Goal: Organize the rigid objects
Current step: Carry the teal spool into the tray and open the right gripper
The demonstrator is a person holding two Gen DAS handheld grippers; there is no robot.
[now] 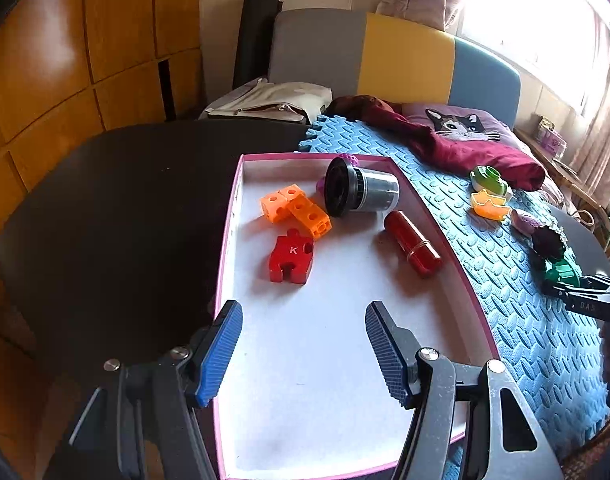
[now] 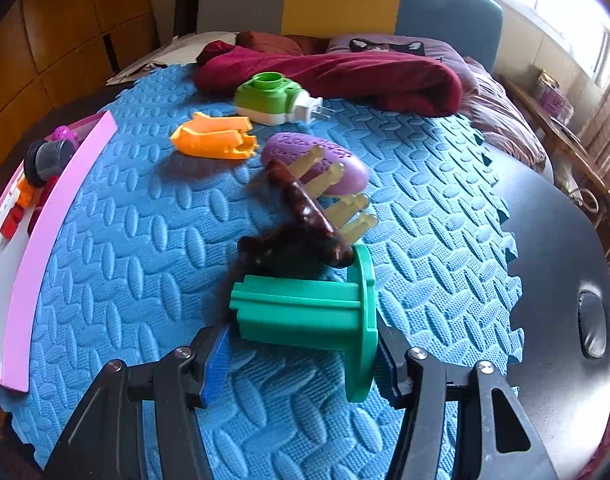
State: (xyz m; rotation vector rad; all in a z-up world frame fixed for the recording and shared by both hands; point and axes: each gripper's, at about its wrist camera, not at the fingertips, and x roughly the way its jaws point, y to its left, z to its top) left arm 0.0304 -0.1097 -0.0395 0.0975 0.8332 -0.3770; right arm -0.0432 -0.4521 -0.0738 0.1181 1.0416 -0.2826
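Note:
A white box with a pink rim (image 1: 457, 272) holds orange cubes (image 1: 295, 208), a red puzzle piece marked K (image 1: 291, 256), a red cylinder (image 1: 412, 244) and a black and grey canister (image 1: 361, 190). My left gripper (image 1: 303, 308) hangs open over the box's near end with nothing between its fingers. My right gripper (image 2: 303, 330) is shut on a green spool (image 2: 305, 312) just above the blue foam mat (image 2: 145, 240). Beyond it lie a brown toy with pale legs (image 2: 305, 208), a purple oval piece (image 2: 345, 168), an orange piece (image 2: 213, 138) and a green and white plug-in (image 2: 273, 100).
A maroon cloth (image 2: 345, 76) and a cat-print cushion (image 1: 465, 126) lie at the mat's far side. The black tabletop (image 1: 125, 208) stretches left of the box and to the right of the mat (image 2: 565, 240). A wooden cabinet (image 1: 65, 60) stands at left.

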